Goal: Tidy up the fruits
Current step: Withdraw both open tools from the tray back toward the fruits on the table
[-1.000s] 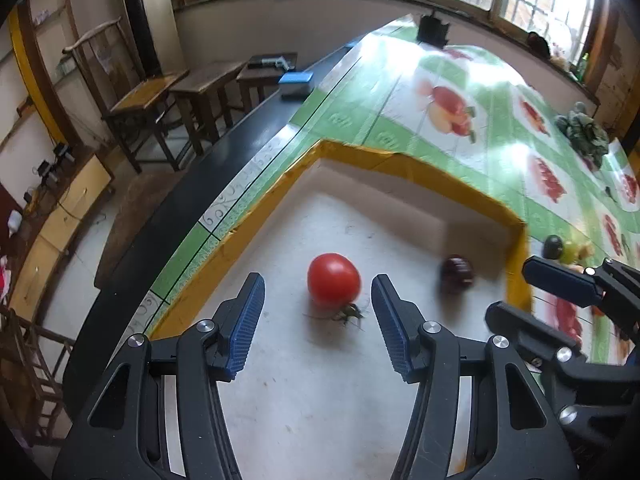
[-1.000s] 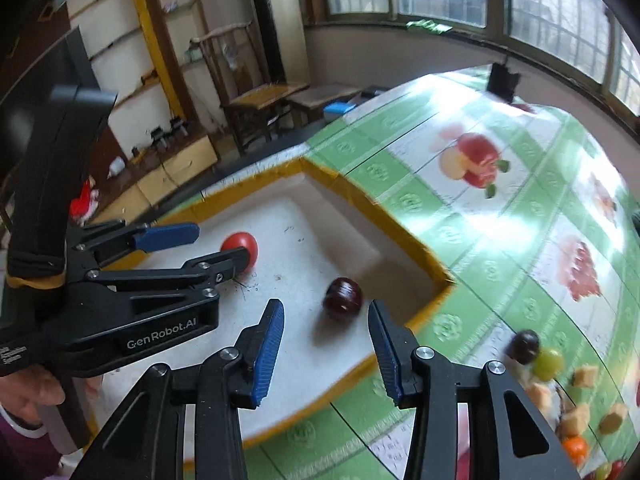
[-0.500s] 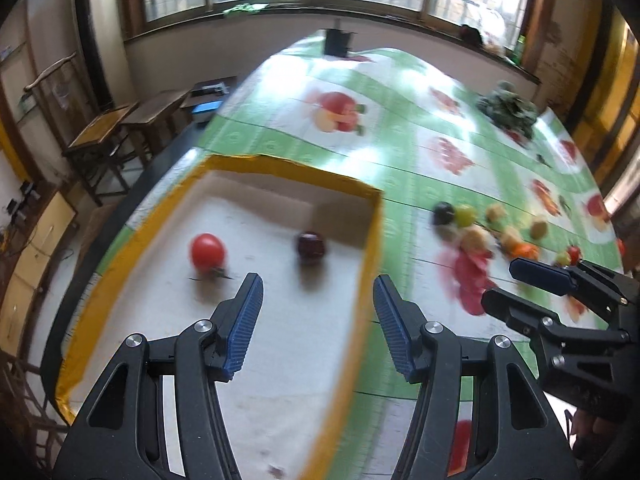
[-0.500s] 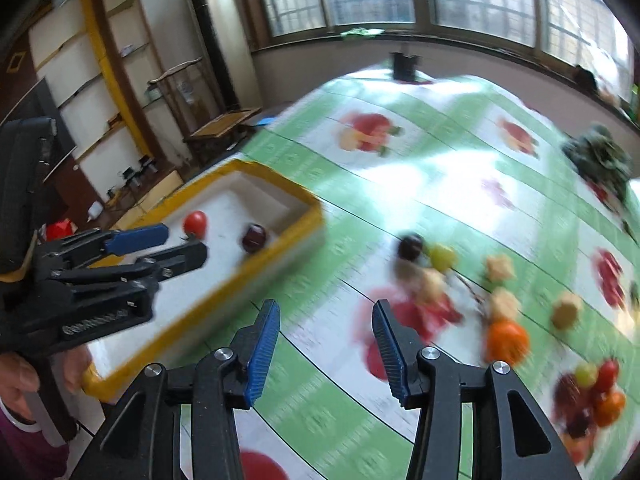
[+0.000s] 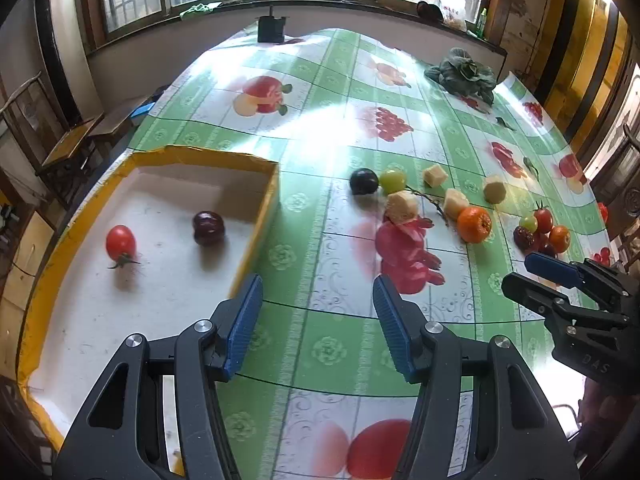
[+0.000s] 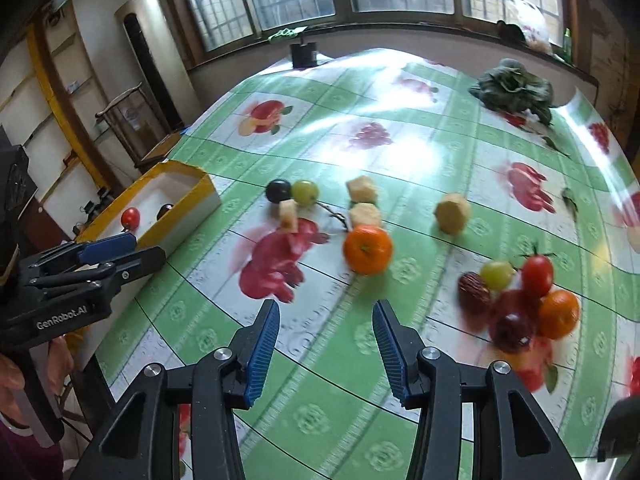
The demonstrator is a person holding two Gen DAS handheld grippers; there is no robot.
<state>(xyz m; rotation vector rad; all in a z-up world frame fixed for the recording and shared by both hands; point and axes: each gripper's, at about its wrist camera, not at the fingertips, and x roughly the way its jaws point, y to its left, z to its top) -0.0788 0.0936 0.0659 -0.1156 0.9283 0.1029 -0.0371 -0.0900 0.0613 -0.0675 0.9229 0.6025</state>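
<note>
Red tomato (image 5: 120, 242) looks glossy and oval, sitting in the yellow-rimmed tray (image 5: 256, 236) beside a dark plum (image 5: 208, 227), long axis upright-ish, stem toward the camera. Left gripper (image 5: 318, 322) and right gripper (image 6: 325, 354) both hang partly open, nothing between them.

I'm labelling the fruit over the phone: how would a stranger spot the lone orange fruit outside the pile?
Start at the yellow-rimmed box on the green fruit-print tablecloth, then look toward the loose fruit beside it. The lone orange fruit lies just in front of a pale cut chunk; its twin orange fruit sits in the pile.
</note>
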